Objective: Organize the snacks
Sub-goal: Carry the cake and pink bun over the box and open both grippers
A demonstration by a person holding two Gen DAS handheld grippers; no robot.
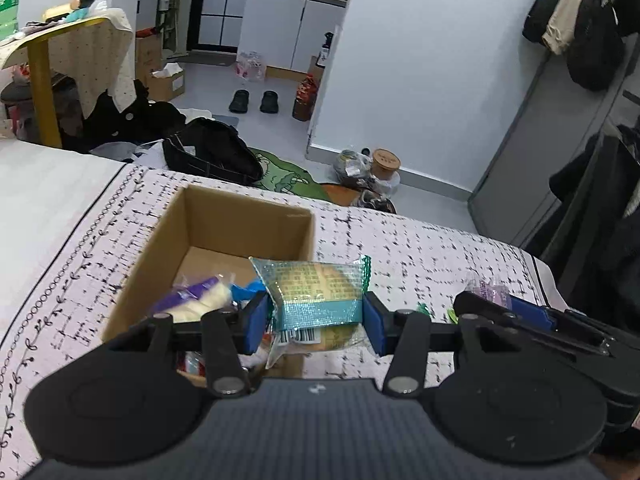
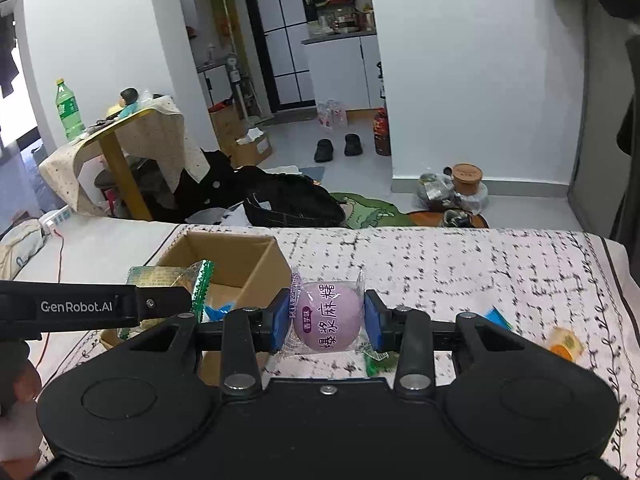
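Above a patterned bedspread point(image 1: 420, 248), a teal-wrapped pastry point(image 1: 316, 296) is pinched between the blue pads of the left gripper point(image 1: 316, 322) and held over the near right corner of an open cardboard box point(image 1: 224, 220), where a purple-wrapped snack point(image 1: 196, 296) already lies. Just to the right, a purple mochi packet point(image 2: 326, 318) is clamped in the right gripper point(image 2: 326, 320). An orange snack point(image 2: 564, 344) is seen farther right on the bedspread.
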